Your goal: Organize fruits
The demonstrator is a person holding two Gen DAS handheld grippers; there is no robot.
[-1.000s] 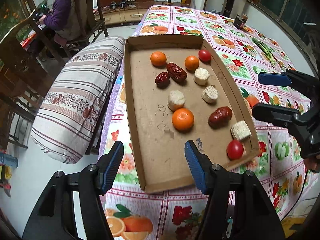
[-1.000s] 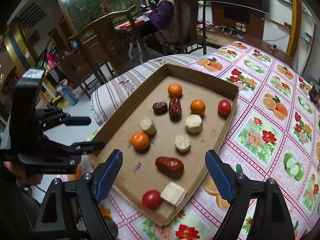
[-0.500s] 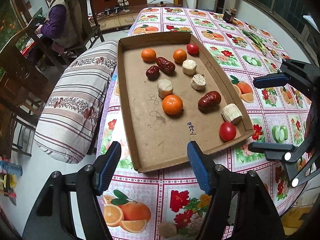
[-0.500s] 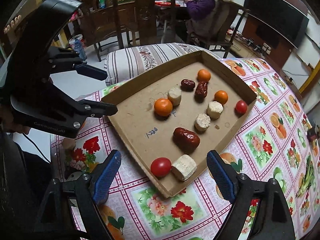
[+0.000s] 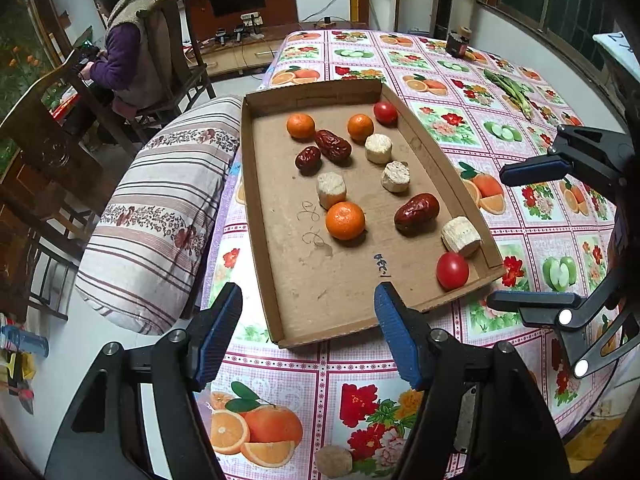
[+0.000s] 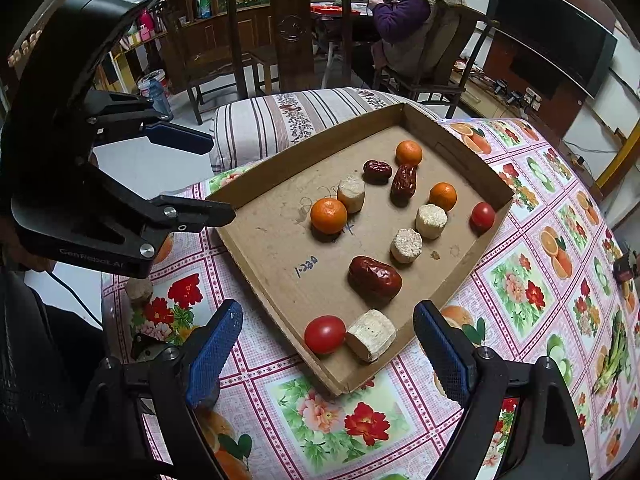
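Observation:
A shallow cardboard tray (image 5: 264, 248) (image 6: 260, 256) lies on the flowered tablecloth. It holds three oranges (image 5: 345, 220) (image 6: 328, 215), three dark red dates (image 5: 417, 208) (image 6: 374, 278), two red tomatoes (image 5: 452, 270) (image 6: 325, 334) and several pale cut chunks (image 5: 461, 236) (image 6: 371, 340). My left gripper (image 5: 308, 336) is open and empty, hovering before the tray's near edge. My right gripper (image 6: 328, 356) is open and empty, above the tray's corner by the tomato and chunk. Each gripper shows in the other's view.
A striped cushion (image 5: 160, 208) lies against the table's left side. A pale chunk (image 5: 333, 460) (image 6: 139, 291) sits on the cloth outside the tray. A green vegetable (image 5: 510, 92) and a small dark jar (image 5: 458, 42) are farther on the table. A person (image 5: 128, 48) sits on a chair beyond.
Both grippers have pulled back and risen from the tray, so it looks smaller and farther. They stay open. The fruits have not moved.

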